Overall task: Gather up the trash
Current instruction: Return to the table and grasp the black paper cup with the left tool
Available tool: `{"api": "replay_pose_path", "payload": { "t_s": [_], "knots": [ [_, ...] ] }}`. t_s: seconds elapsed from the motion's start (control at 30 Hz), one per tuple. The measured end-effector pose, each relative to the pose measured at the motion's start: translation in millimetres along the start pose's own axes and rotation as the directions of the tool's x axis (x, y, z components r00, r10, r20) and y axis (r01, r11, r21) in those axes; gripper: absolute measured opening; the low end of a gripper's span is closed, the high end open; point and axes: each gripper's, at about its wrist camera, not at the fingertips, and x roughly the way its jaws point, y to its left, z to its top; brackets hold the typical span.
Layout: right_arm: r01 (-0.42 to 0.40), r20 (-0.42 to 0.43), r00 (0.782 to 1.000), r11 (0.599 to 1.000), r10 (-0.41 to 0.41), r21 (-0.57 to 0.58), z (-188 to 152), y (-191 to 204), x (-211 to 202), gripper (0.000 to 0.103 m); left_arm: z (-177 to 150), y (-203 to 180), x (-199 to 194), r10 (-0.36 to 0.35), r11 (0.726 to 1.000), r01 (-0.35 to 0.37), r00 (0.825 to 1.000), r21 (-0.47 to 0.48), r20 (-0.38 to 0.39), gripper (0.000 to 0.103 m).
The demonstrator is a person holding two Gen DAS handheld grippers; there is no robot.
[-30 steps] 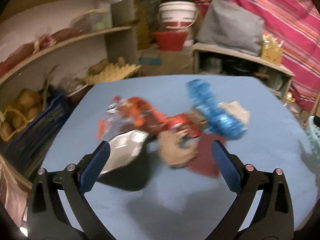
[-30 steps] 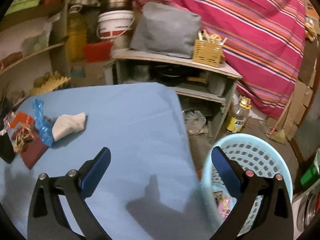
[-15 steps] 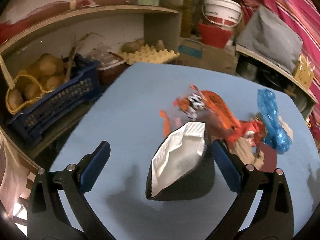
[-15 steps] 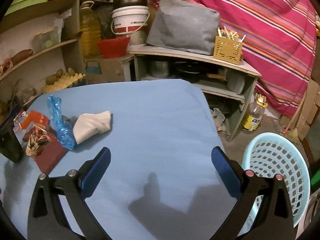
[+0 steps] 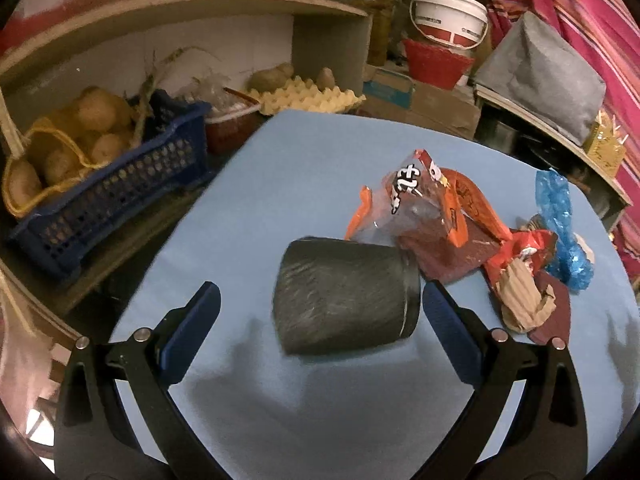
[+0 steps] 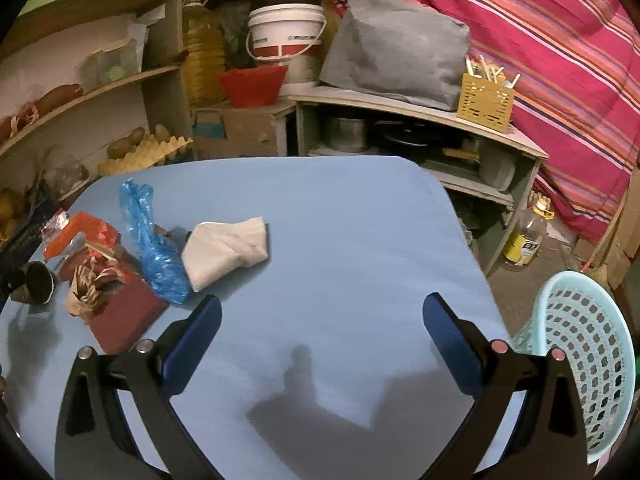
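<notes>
Black cup (image 5: 344,294) lies on its side on blue table (image 5: 280,184), long axis crosswise, just ahead between spread-apart left gripper (image 5: 320,304); right gripper (image 6: 322,316), also spread, sits farther off.

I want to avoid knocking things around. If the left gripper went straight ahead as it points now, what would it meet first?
Most likely the black cup, lying on its side between the open fingers of the left gripper; the orange wrapper sits just behind it.
</notes>
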Motion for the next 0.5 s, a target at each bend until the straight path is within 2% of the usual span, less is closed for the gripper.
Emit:
{"api": "replay_pose_path", "payload": {
  "t_s": [0.13, 0.3, 0.33, 0.37, 0.4, 0.5],
  "knots": [
    [-0.007, -0.008, 1.0, 1.0, 0.007, -0.026, -2, 16, 3, 0.098, -3, -5, 15, -0.029, 1.0, 0.03, 0.998, 0.01, -0.048, 0.098],
    [-0.026, -0.016, 1.0, 0.998, 0.025, -0.052, -3, 37, 5, 0.098, -3, -16, 22, 0.001, 0.998, 0.002, 0.999, 0.065, -0.048, 0.096],
    [-0.03, -0.018, 0.999, 0.998, 0.029, -0.057, -3, 41, 5, 0.098, -3, -17, 21, -0.007, 0.998, 0.01, 0.999, 0.068, -0.042, 0.092],
    [-0.035, -0.02, 0.999, 0.997, 0.034, -0.066, -4, 48, 5, 0.098, -3, -17, 22, -0.017, 0.997, 0.02, 0.999, 0.072, -0.045, 0.08],
    [-0.039, -0.021, 0.999, 0.997, 0.037, -0.072, -4, 52, 5, 0.098, -3, -17, 23, -0.019, 0.997, 0.023, 0.998, 0.073, -0.053, 0.074],
    [-0.065, -0.027, 0.998, 0.995, 0.063, -0.077, -5, 69, 5, 0.098, -6, -15, 25, -0.032, 0.996, 0.037, 0.998, 0.075, -0.061, 0.074]
  ]
}}
